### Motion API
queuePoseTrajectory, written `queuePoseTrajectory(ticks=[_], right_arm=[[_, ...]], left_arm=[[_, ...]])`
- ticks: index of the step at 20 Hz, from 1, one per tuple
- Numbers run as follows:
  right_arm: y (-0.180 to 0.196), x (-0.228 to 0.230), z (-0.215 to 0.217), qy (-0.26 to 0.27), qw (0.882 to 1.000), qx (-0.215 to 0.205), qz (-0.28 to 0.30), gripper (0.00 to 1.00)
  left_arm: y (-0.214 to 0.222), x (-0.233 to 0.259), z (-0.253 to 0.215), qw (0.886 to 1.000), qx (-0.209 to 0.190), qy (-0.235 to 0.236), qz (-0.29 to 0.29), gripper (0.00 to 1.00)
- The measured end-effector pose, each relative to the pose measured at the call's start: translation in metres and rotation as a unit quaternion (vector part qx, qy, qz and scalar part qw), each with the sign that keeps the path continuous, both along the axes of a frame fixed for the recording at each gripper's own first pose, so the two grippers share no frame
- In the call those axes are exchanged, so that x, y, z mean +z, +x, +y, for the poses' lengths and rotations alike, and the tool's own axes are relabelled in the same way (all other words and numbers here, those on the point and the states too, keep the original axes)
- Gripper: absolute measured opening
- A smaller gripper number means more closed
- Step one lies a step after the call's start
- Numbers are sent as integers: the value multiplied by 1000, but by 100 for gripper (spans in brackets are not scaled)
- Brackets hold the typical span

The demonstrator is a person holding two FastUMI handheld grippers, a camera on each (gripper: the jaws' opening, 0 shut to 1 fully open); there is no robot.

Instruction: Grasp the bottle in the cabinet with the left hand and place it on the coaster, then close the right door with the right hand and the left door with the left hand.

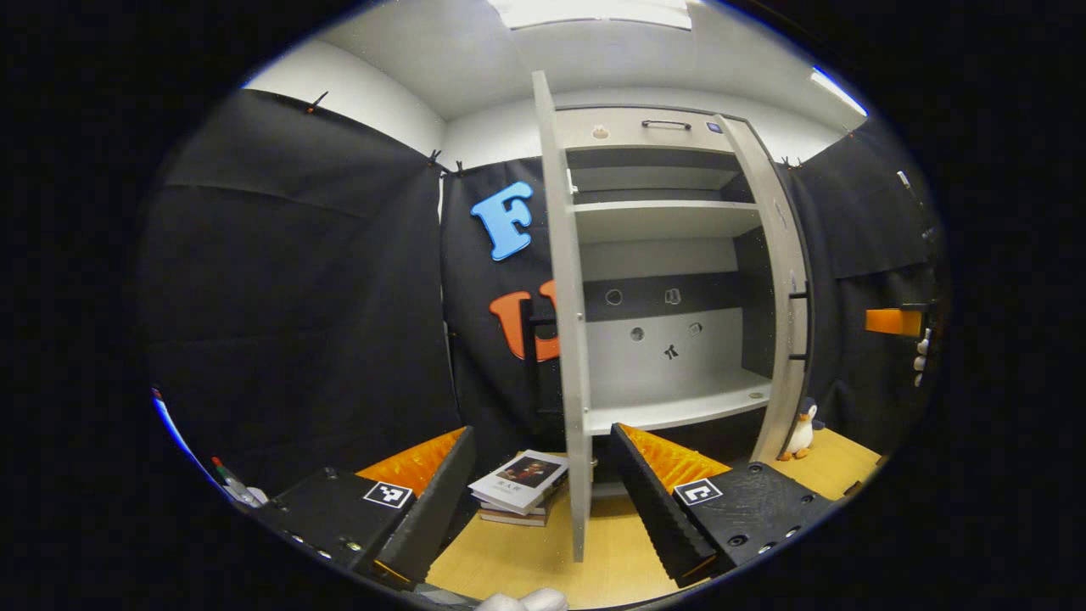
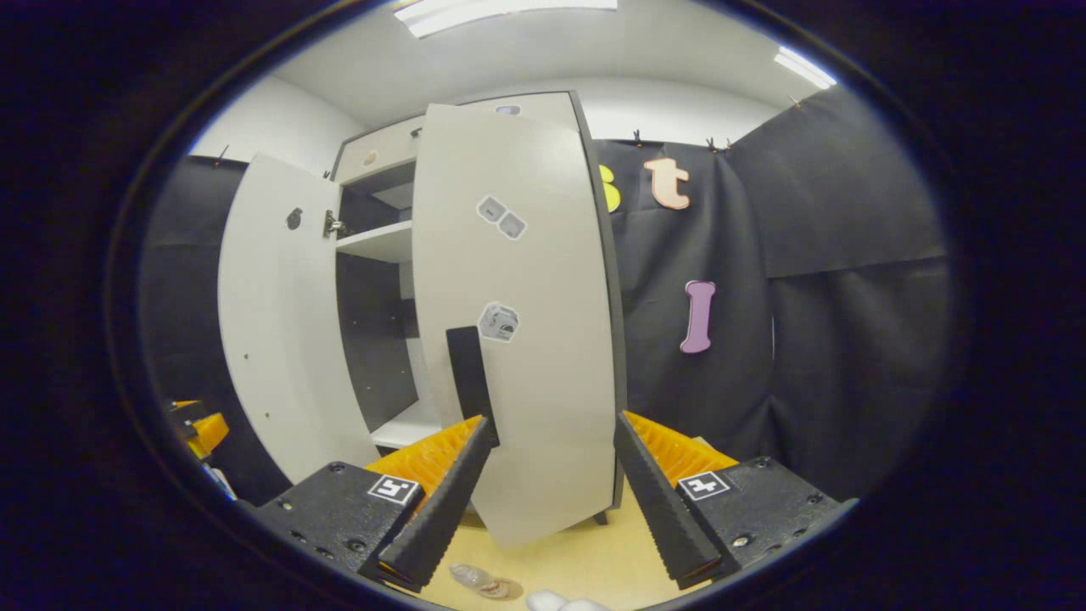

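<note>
Cabinet (image 1: 670,255) doors open above wooden table (image 1: 526,568); left gripper (image 1: 539,501) and right gripper (image 2: 551,492) fingers apart; perhaps bottle (image 2: 479,580) lying there.

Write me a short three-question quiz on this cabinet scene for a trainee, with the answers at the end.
1. True or false: the left gripper is shut on the edge of the left door.
2. Multiple choice: what sits on the table just left of the left door's bottom edge, in the left gripper view? A) a stack of books B) a kettle C) a plate
3. Fill in: in the right gripper view, the right gripper faces the outer side of the ____ door.

Key
1. False: both fingers stand apart, and the door edge lies between them untouched.
2. A, the stack of books.
3. right
</note>
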State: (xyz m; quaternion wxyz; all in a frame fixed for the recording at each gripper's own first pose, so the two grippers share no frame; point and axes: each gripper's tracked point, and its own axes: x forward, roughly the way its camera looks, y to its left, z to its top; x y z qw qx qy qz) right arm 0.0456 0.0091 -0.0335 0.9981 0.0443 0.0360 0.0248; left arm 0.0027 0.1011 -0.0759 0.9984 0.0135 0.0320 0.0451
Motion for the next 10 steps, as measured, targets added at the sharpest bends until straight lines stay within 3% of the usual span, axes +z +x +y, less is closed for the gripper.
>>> queuePoseTrajectory(ticks=[5,6,10], right_arm=[[-29,-5,20,-19,1000,4,-3,96],[-34,-7,25,-18,1000,5,-2,100],[-55,-21,36,-17,1000,1,12,96]], left_arm=[[32,-10,56,999,38,-6,6,96],[41,-13,63,999,41,-4,8,96],[73,-16,81,999,36,1,7,96]])
